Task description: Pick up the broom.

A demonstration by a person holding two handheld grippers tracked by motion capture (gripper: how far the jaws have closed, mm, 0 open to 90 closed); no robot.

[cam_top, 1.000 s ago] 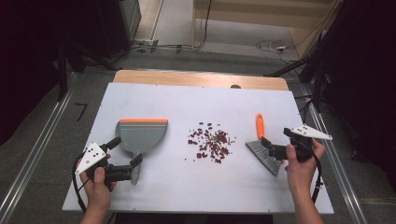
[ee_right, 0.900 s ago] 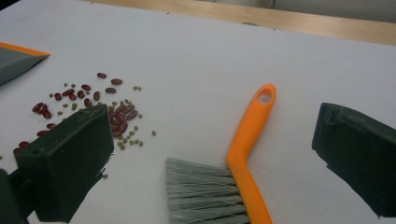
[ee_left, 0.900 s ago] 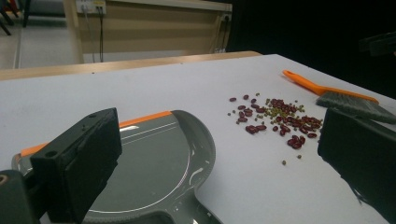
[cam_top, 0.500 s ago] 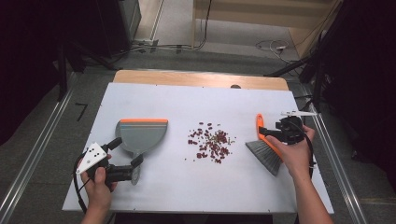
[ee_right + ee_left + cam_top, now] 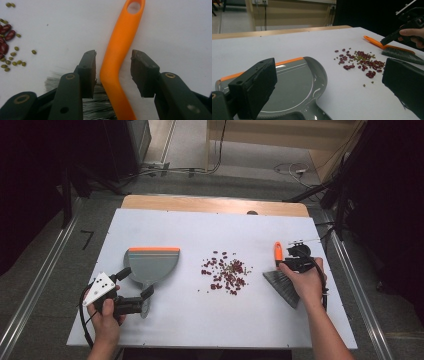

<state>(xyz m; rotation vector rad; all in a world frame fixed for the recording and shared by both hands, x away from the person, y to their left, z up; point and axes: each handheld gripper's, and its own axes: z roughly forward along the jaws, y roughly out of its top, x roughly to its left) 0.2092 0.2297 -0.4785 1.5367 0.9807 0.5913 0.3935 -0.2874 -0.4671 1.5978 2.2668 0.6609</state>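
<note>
- Lining up the brush grab: right claw (image 5: 113,72) sits low over the hand brush (image 5: 117,62), jaws apart, one on each side of the orange handle, not yet touching it. No grip so far.
- Step in hand, as I read it: pick up the brush, then sweep the spilled beans (image 5: 225,272) into the dustpan (image 5: 151,265).
- Next move needs: close the right claw square on the handle just above the bend. The handle is narrow, smooth and curved, so an off-centre pinch will likely let it twist. Then lift with the bristles low enough to drag.
- Left claw (image 5: 136,287) is also apart, at the dustpan's handle end near the front edge of the surface (image 5: 200,225). The left gripper view shows the pan's handle stub between the jaws, with no contact that I can confirm.
- Left side then needs to clamp the pan handle and keep the orange lip flat on the surface, facing the beans.
- Positions: brush lies at the right of the surface, bristles toward the person; beans are in the middle; dustpan is at the left, lip on its far edge.
- Counts:
  - 1 hand brush
  - 1 dustpan
  - 2 claws, both unloaded
  - 1 loose scatter of beans, two kinds: larger dark red ones and small green ones (image 5: 15,62). Too many and too small for an exact tally.
</note>
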